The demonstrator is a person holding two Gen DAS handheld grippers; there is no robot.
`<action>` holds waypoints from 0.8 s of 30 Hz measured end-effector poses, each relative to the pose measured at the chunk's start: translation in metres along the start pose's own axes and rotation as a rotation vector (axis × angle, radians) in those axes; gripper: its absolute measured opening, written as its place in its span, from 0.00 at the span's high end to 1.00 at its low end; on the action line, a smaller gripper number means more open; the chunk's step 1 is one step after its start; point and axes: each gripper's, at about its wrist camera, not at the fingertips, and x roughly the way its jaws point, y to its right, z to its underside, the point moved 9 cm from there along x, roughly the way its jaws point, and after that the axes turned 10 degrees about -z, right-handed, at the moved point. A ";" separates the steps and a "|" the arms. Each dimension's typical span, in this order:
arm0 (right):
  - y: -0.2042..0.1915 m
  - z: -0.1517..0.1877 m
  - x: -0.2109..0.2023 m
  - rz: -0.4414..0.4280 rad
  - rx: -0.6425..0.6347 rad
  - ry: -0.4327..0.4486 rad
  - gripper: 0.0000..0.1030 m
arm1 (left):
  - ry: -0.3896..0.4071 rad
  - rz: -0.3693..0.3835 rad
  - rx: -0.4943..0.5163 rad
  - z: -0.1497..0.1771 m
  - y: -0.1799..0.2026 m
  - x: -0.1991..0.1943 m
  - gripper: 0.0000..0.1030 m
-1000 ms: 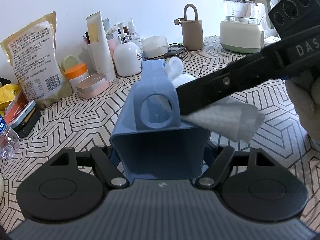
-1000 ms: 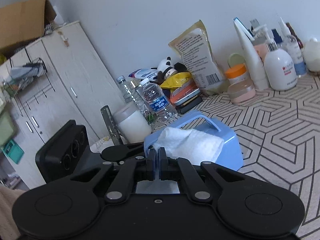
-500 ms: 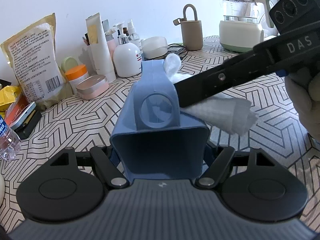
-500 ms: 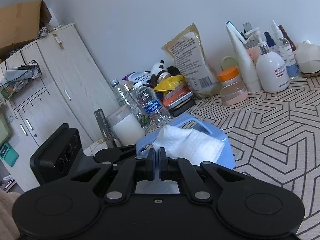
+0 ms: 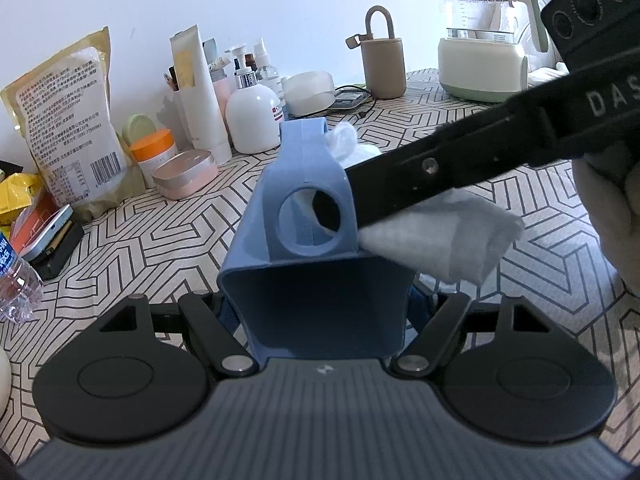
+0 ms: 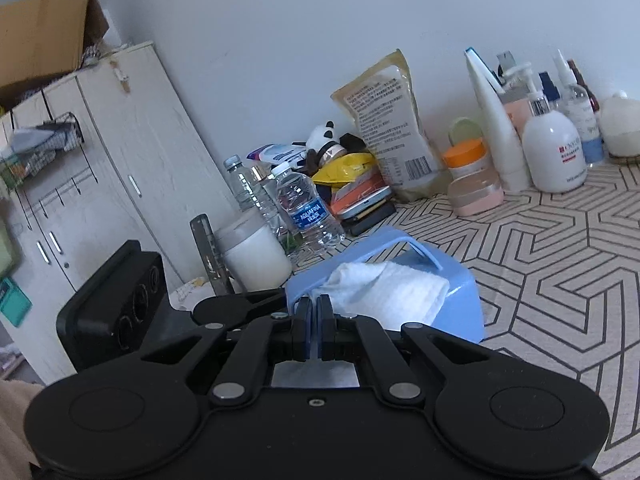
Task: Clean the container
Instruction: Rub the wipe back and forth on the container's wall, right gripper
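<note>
Here, left claw [image 5: 316, 320] clamped on blue container [image 5: 308, 248], right claw [image 6: 314, 320] on white cloth [image 6: 384, 292].

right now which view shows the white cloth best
The right wrist view: the white cloth lies spread over the blue container, pinched by the right gripper. In the left wrist view the cloth is partly hidden behind that gripper's fingers and the container.

Two close wrist views from opposite sides, both on the blue container [image 5: 316, 280] and white cloth [image 6: 384, 292]
</note>
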 end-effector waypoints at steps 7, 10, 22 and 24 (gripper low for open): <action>0.015 -0.004 -0.009 0.061 0.033 0.040 0.99 | 0.001 -0.002 0.004 0.000 0.001 -0.001 0.27; 0.013 -0.004 -0.008 0.071 0.015 0.039 0.99 | 0.001 -0.002 0.004 0.000 0.000 0.001 0.27; 0.014 -0.003 -0.011 0.072 0.012 0.039 0.99 | 0.011 -0.006 0.021 -0.001 0.001 0.002 0.27; 0.014 -0.003 -0.012 0.073 0.011 0.039 0.99 | 0.014 -0.010 0.030 -0.001 0.002 0.001 0.27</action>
